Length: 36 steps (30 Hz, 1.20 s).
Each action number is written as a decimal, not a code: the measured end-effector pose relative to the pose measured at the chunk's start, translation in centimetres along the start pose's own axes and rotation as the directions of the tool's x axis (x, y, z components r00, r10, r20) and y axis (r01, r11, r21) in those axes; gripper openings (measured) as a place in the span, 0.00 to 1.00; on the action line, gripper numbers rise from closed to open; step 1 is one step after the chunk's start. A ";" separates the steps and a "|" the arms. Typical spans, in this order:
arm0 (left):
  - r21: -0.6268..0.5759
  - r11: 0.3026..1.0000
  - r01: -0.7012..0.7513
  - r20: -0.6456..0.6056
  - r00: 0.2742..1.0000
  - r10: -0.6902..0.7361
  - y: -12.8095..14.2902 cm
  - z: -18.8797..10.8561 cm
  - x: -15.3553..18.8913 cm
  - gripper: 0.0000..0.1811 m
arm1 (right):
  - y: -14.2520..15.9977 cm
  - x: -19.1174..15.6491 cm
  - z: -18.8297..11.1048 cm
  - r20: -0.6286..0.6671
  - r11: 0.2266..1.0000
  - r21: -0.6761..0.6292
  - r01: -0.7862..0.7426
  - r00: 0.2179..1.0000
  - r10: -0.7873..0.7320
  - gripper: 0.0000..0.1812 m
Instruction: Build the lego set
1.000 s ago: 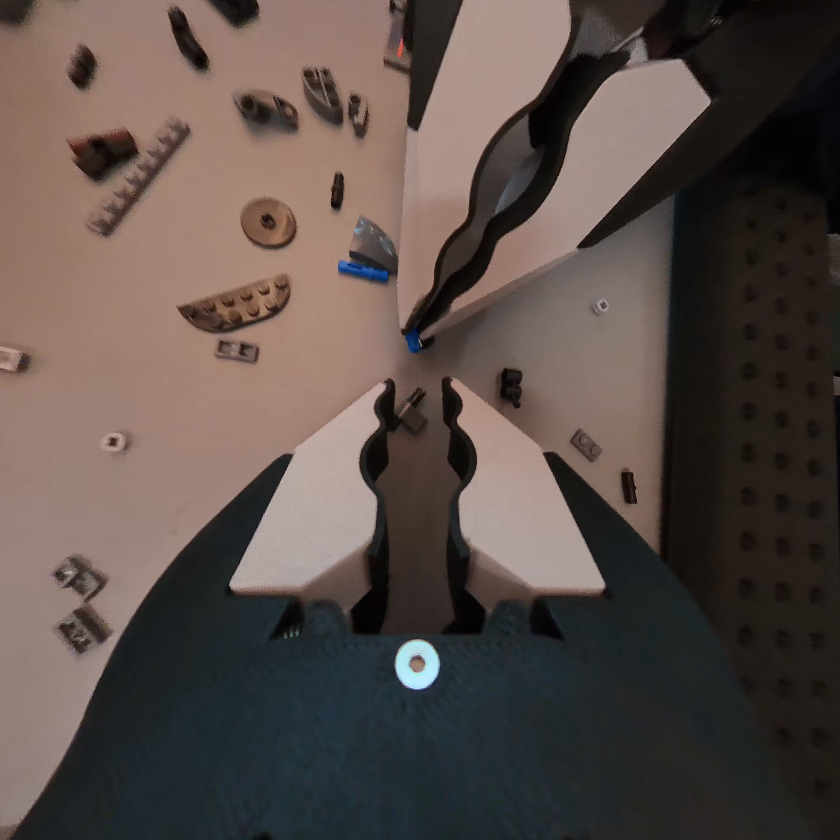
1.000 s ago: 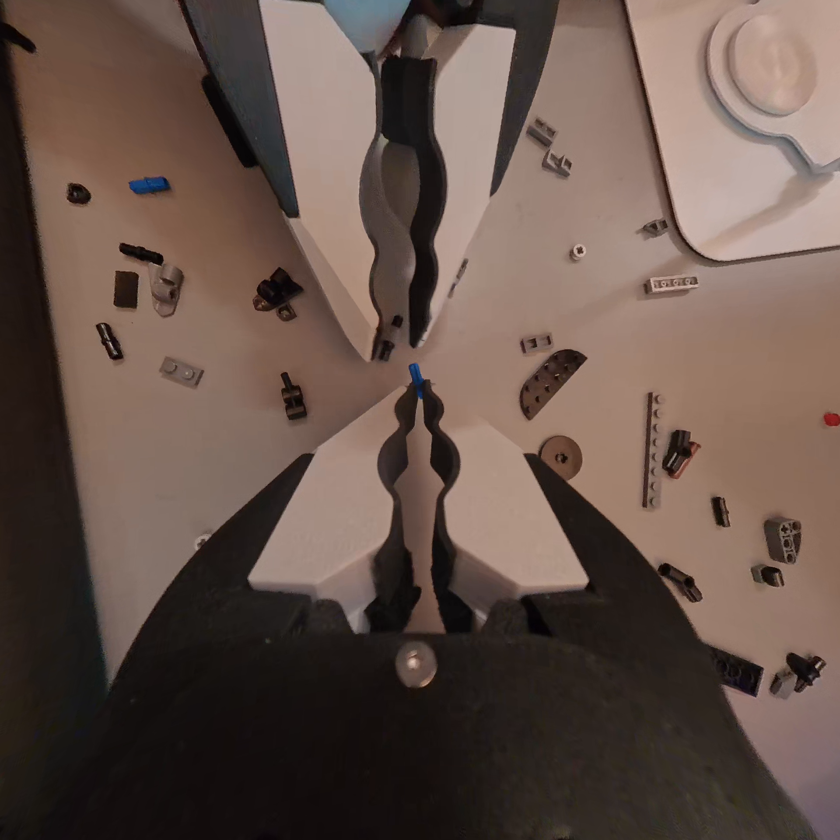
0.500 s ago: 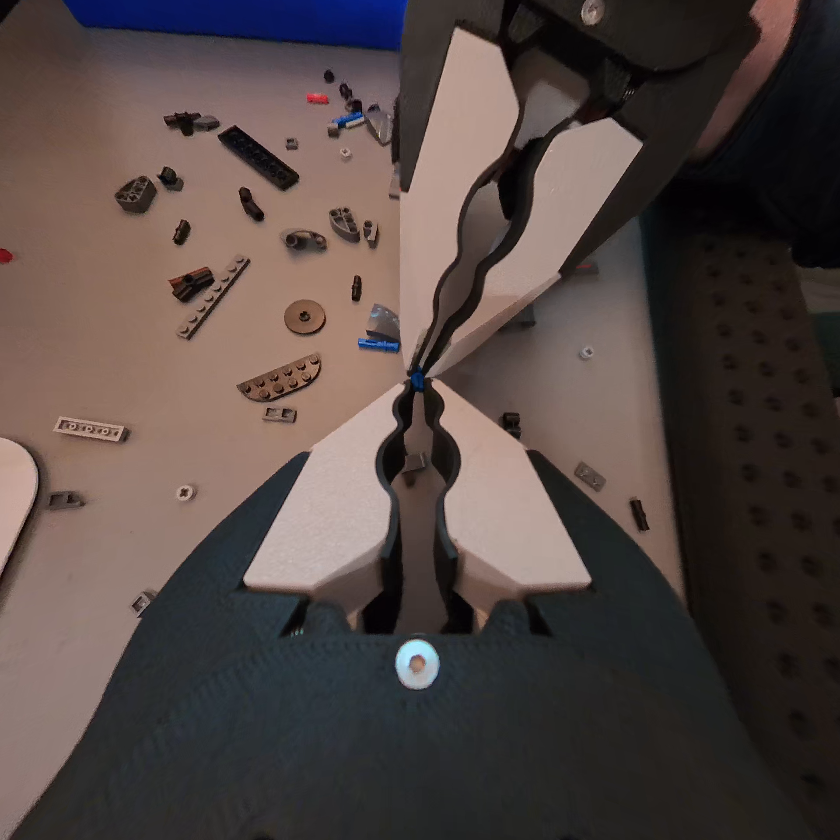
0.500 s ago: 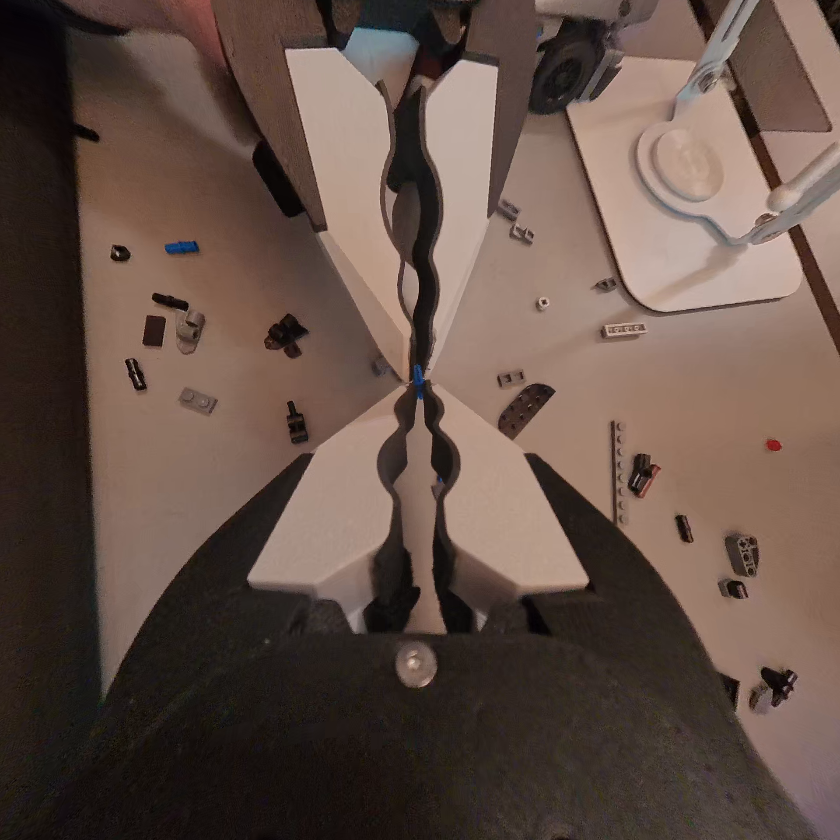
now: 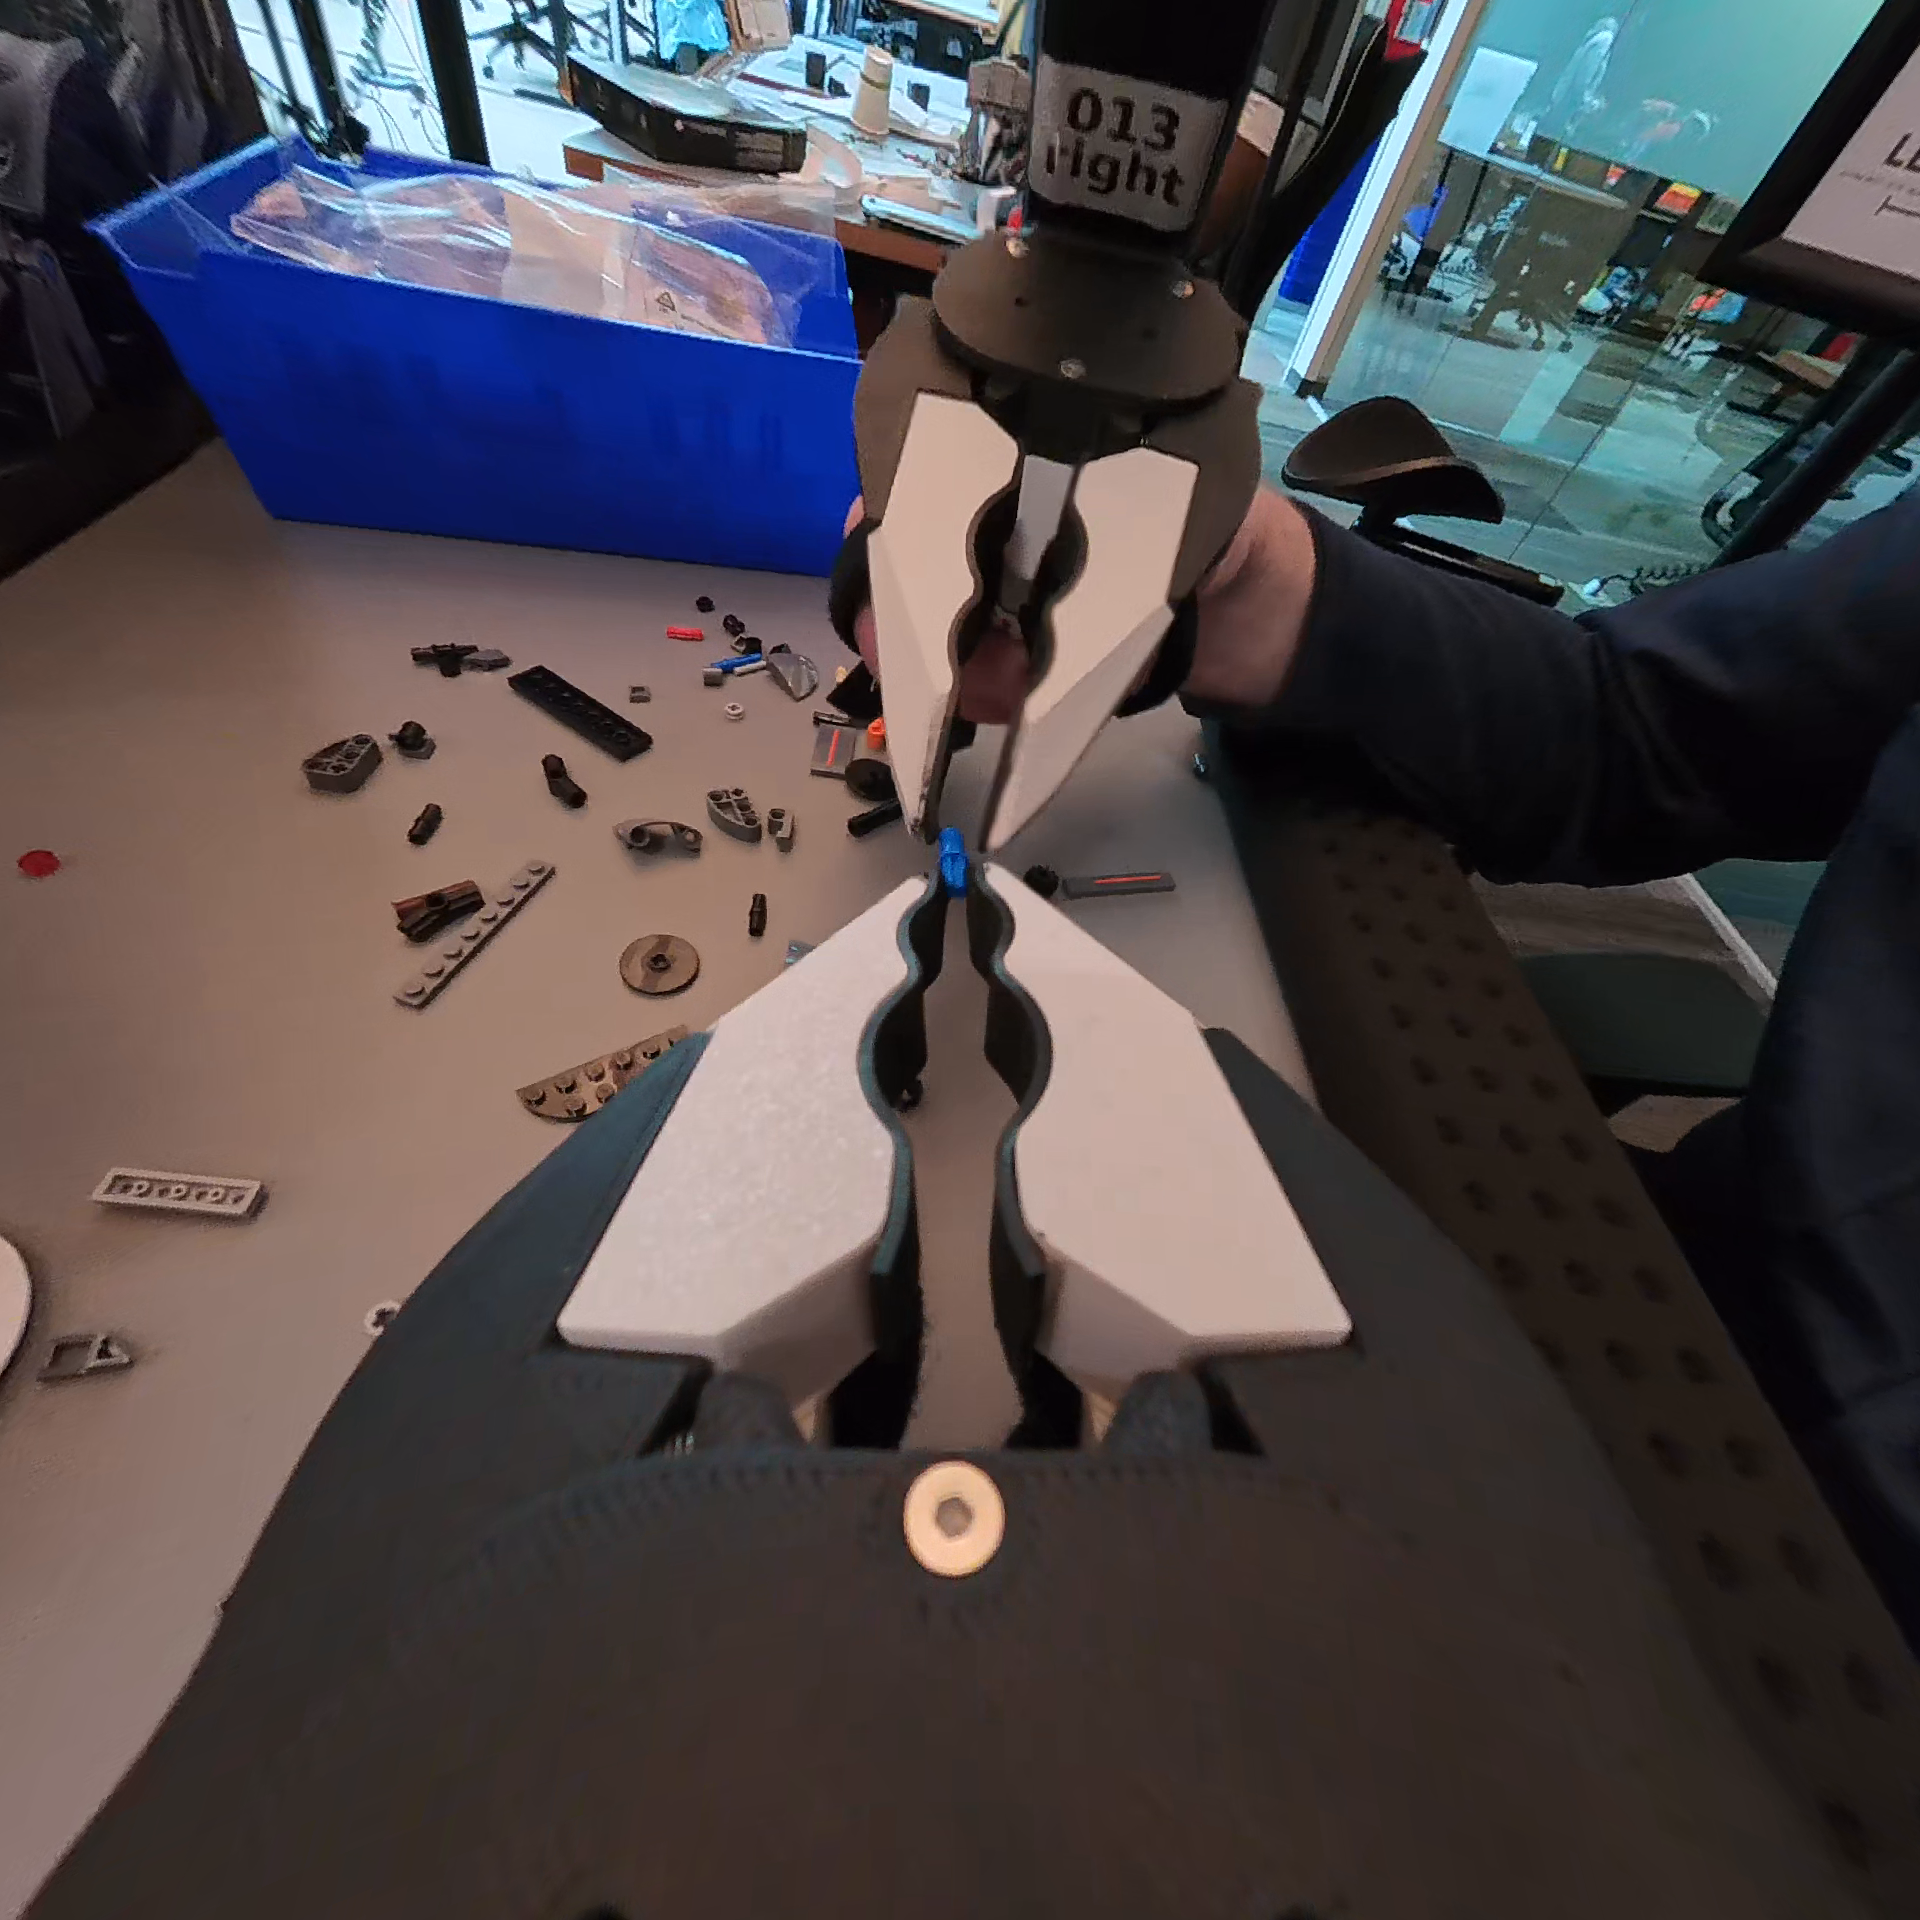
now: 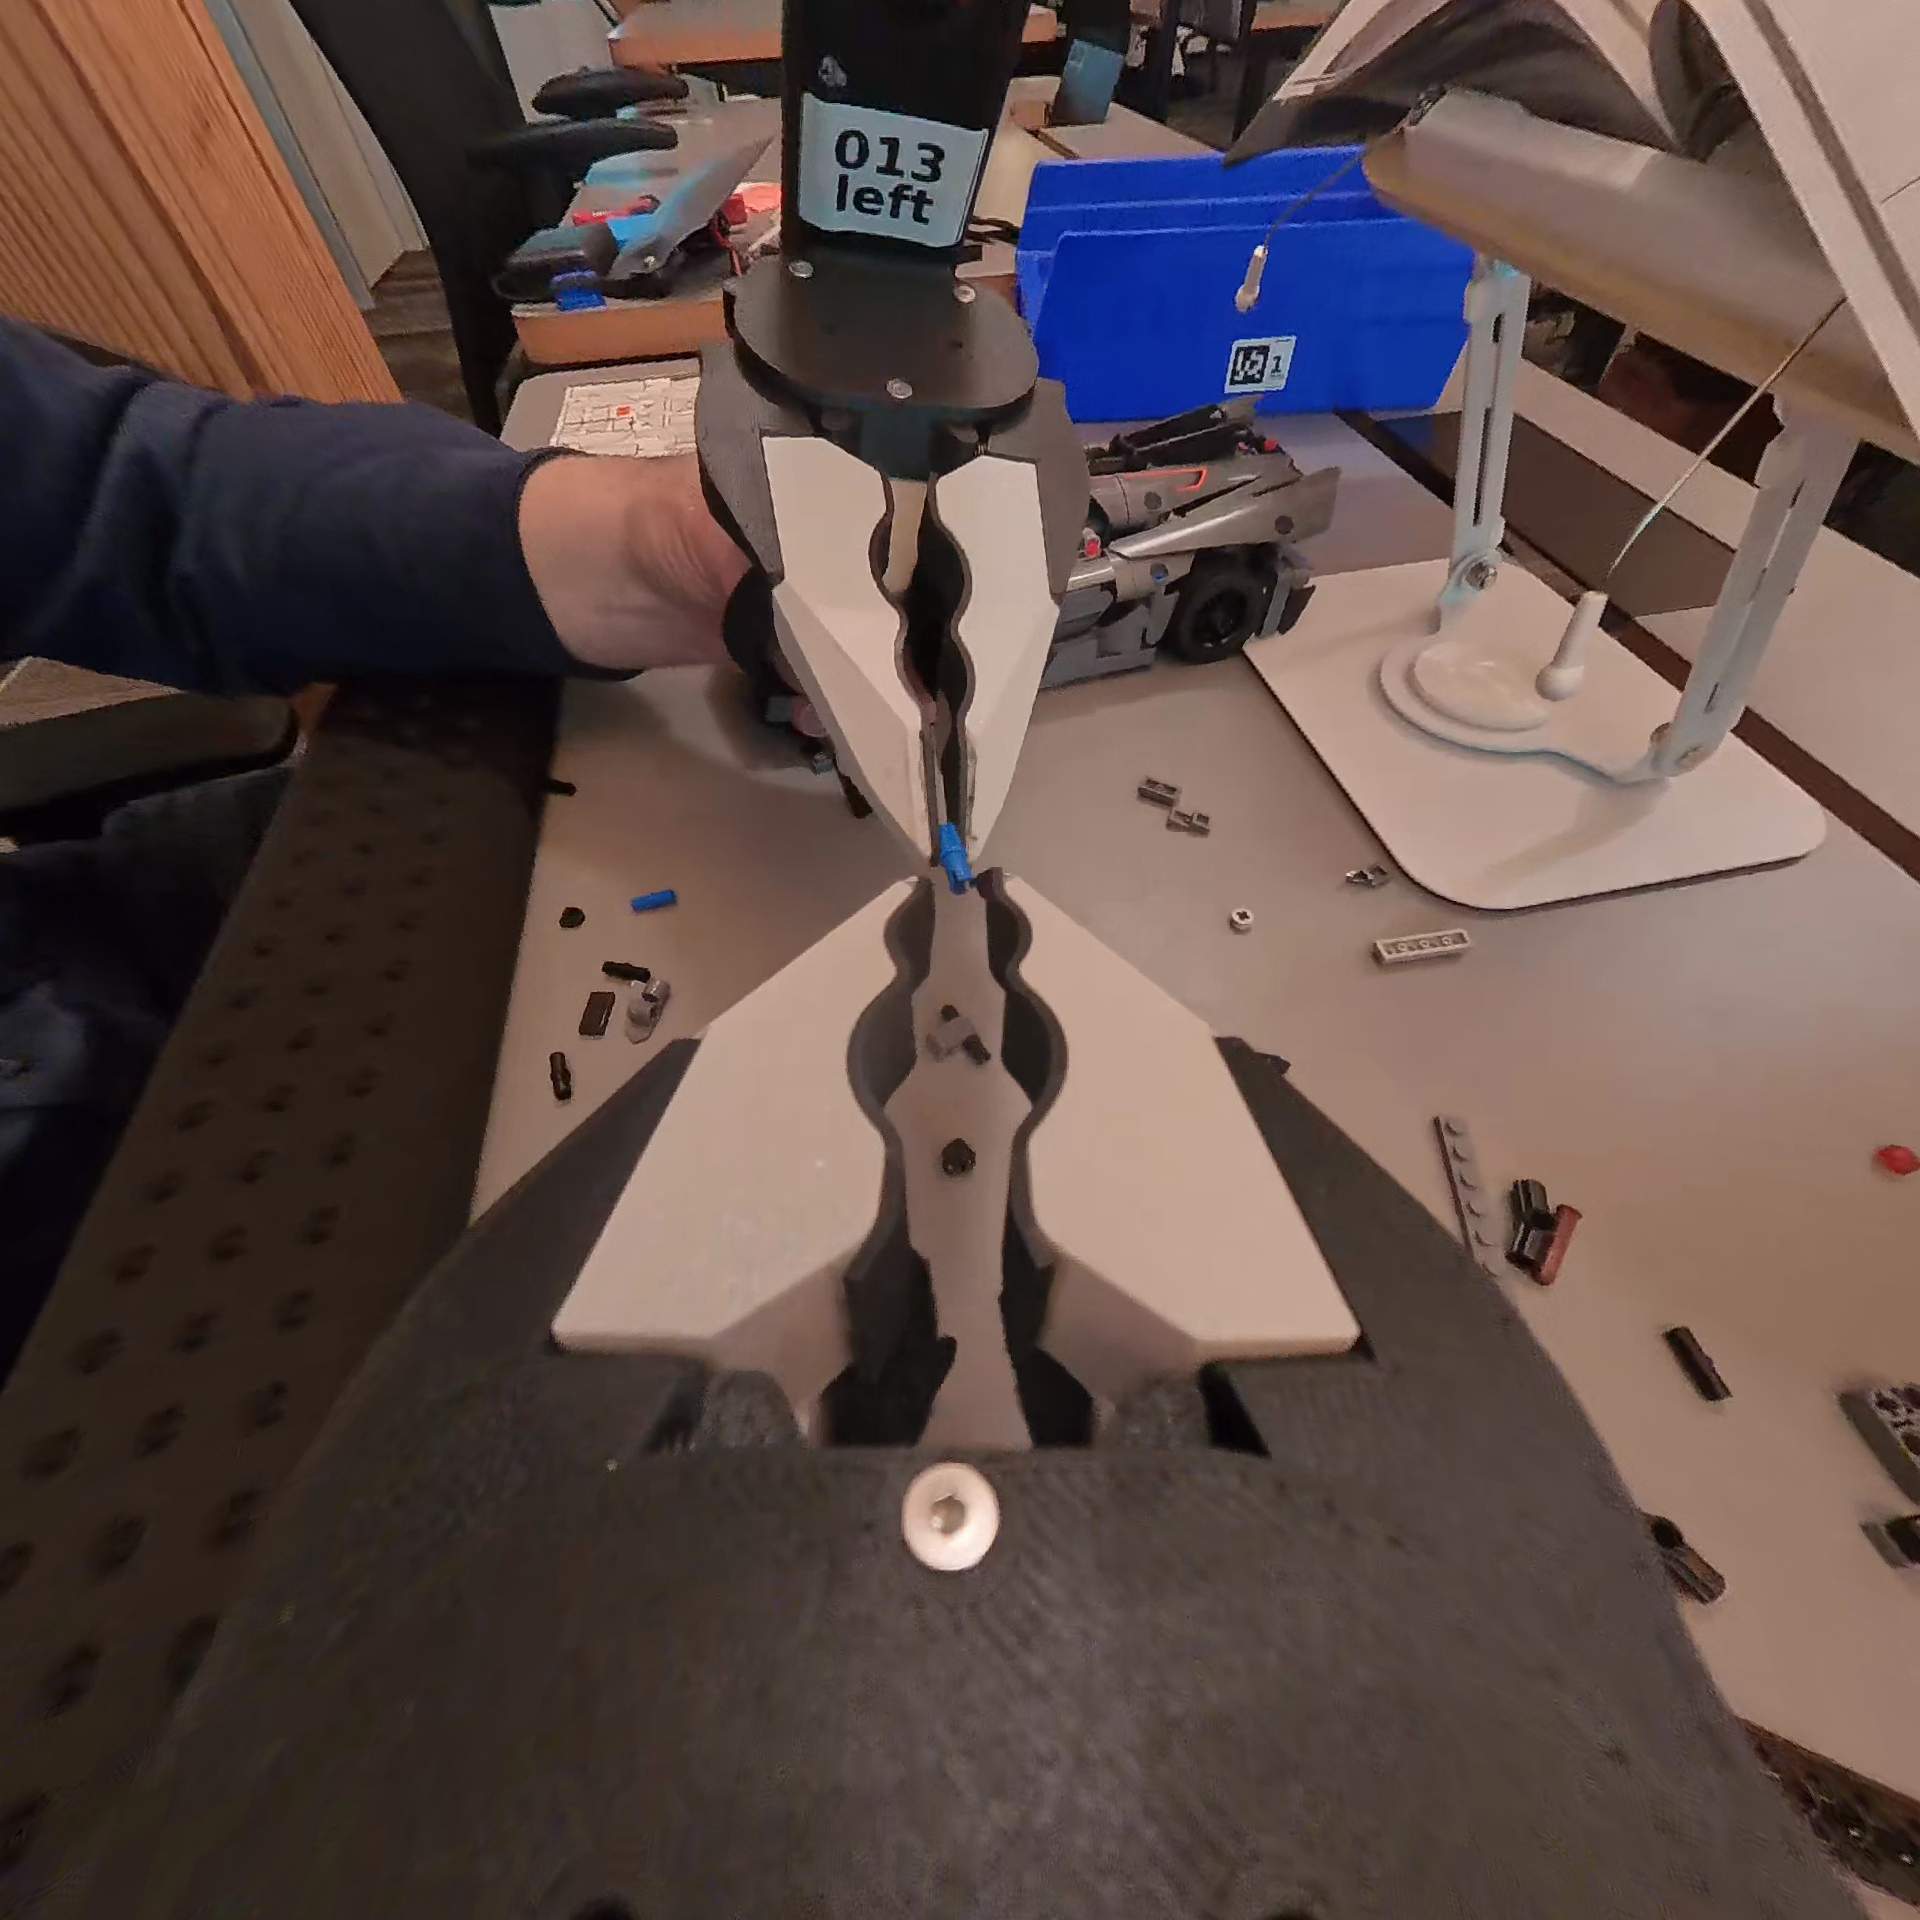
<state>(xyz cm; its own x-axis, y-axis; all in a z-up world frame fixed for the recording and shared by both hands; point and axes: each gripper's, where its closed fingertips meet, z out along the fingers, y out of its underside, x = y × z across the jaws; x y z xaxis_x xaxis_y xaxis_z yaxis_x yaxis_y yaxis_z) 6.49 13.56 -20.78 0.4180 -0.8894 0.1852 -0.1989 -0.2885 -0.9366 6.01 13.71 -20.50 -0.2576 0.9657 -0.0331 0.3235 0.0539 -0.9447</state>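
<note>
The grey worktop (image 5: 208, 1039) carries a blue bin (image 5: 499, 384) at the 11 o'clock corner of the left wrist view and, in the right wrist view, a partly built dark car model (image 6: 1184, 561) at about 1 o'clock beside a white stand base (image 6: 1538, 790). Loose dark and grey pieces lie scattered across it, among them a long studded plate (image 5: 473, 935) and a round disc (image 5: 659, 964) at 9 to 10 o'clock.

Above the worktop, both grippers meet tip to tip. The left gripper (image 5: 951, 896) is narrowed down on a small blue pin (image 5: 952, 871), which is pinched at its very tips. The right gripper (image 5: 954, 826) stands slightly parted, its tips on either side of the pin's free end without visibly pinching it.

This looks like a hand-over or regrip of the pin. To do it well, the left gripper's hold should stay firm until the right one has grasped the exposed half. The grippers should stay in line so that the pin is not levered sideways. It is tiny and held by a sliver, so a twist could flick it onto the worktop.

The pin's long axis runs roughly along the line between the two grippers, toward 12 o'clock in the left wrist view. In the right wrist view it tilts slightly, its near end toward 5 o'clock.
</note>
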 end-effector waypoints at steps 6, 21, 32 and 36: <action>-0.003 1.000 -0.014 -0.020 1.000 0.014 0.0 0.2 0.4 0.01 | -0.1 -0.5 0.5 0.038 1.000 0.013 -0.007 0.999 0.006 0.05; -0.346 0.938 -0.001 0.124 0.991 0.047 5.1 -0.9 -1.3 0.18 | 1.5 1.4 -0.2 -0.020 0.998 -0.047 -0.043 0.999 0.042 0.01; -0.626 0.779 -0.020 0.148 0.978 0.144 11.4 0.6 -1.8 0.19 | 3.2 1.5 0.6 -0.029 0.990 -0.139 -0.027 0.999 0.023 0.01; -0.652 0.756 -0.052 0.160 0.966 0.204 11.4 0.4 -2.2 0.08 | 3.4 1.2 0.9 -0.025 0.988 -0.151 -0.013 1.000 0.009 0.01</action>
<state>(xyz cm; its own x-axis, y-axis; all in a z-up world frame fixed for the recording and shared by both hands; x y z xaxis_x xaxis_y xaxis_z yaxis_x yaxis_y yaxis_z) 3.71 12.37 -31.96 0.5045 -0.8613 -0.0601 -0.7504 -0.4030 -0.5240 6.00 14.87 -24.02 -0.2322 0.9721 -0.0338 0.4608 0.0794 -0.8839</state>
